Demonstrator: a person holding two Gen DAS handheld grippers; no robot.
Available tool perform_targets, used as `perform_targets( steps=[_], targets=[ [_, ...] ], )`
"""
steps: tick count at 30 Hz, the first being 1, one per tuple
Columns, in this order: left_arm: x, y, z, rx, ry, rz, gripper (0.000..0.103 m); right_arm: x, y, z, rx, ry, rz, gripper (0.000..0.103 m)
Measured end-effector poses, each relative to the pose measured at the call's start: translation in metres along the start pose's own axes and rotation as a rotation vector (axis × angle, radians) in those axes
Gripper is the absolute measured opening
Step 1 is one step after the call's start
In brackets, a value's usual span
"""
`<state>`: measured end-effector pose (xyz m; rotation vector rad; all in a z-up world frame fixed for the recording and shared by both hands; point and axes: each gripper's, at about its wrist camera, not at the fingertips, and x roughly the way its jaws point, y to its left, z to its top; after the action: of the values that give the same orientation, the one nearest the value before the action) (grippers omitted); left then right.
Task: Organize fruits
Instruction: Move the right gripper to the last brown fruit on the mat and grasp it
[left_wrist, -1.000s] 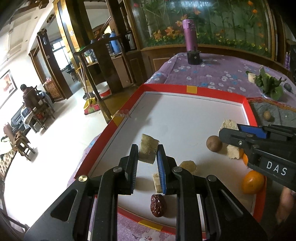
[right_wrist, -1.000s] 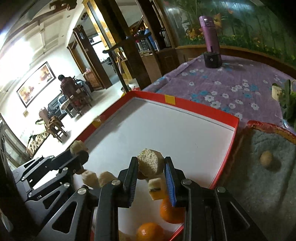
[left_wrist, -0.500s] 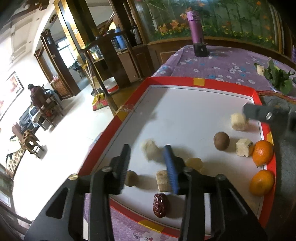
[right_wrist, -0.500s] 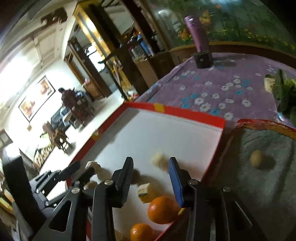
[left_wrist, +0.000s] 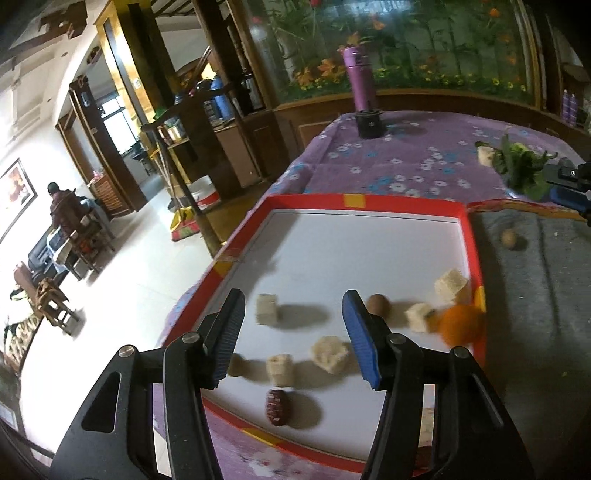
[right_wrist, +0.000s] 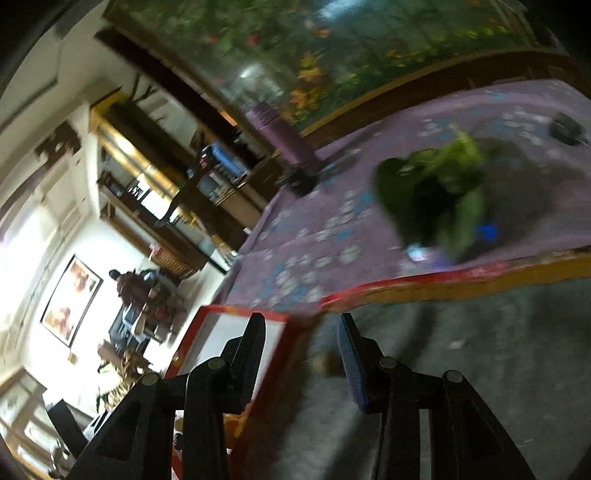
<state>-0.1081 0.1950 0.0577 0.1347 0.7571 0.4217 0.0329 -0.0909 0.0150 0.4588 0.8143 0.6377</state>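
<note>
The red-rimmed white tray (left_wrist: 369, 201) holds several pale cut chunks, a brown round fruit (left_wrist: 377, 304), an orange (left_wrist: 461, 325) and a red date (left_wrist: 276, 406). My left gripper (left_wrist: 293, 314) hovers over the tray's near part. Its jaws are opening and nothing is gripped; one pale chunk (left_wrist: 266, 314) lies on the tray beyond them. My right gripper (right_wrist: 301, 325), rolled and blurred, stands open over the grey mat (right_wrist: 480, 350), with a small tan round fruit (right_wrist: 325, 363) on the mat just past its fingers. In the left wrist view the right gripper (left_wrist: 554, 182) shows at the right edge.
A bunch of green leaves (left_wrist: 521, 170) lies on the purple flowered cloth (left_wrist: 406, 158) behind the mat. A purple bottle (left_wrist: 360, 81) stands at the table's far end. The tray corner (right_wrist: 240, 332) is left of the right gripper. A person sits far off across the room.
Both grippers have let go of their pale chunks, which now lie on the tray. The left one drew back a little. The right one swung right over the grey mat and rolled.
</note>
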Motion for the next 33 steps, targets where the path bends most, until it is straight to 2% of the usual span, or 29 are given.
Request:
perform_targets(
  steps=[4, 7, 15, 22, 27, 33],
  targets=[
    [-0.003, -0.005, 0.002, -0.003, 0.011, -0.027, 0.055, -0.006, -0.015, 0.0, 0.019, 0.036, -0.01, 0.039],
    [-0.006, -0.006, 0.001, -0.007, 0.01, -0.017, 0.055, -0.002, -0.017, -0.003, 0.024, 0.066, -0.004, 0.039],
    [-0.008, 0.011, -0.007, -0.057, 0.016, -0.016, 0.055, 0.035, 0.014, -0.022, -0.082, 0.2, -0.073, 0.039],
    [-0.003, 0.026, -0.015, -0.072, 0.026, -0.027, 0.055, 0.058, 0.013, -0.028, -0.104, 0.232, -0.17, 0.037],
    [0.0, 0.043, -0.021, -0.098, 0.03, -0.022, 0.055, 0.067, 0.017, -0.028, -0.151, 0.219, -0.246, 0.022],
    [0.003, 0.066, -0.029, -0.133, 0.035, -0.006, 0.055, 0.074, 0.037, -0.038, -0.276, 0.2, -0.365, 0.022]
  ],
)
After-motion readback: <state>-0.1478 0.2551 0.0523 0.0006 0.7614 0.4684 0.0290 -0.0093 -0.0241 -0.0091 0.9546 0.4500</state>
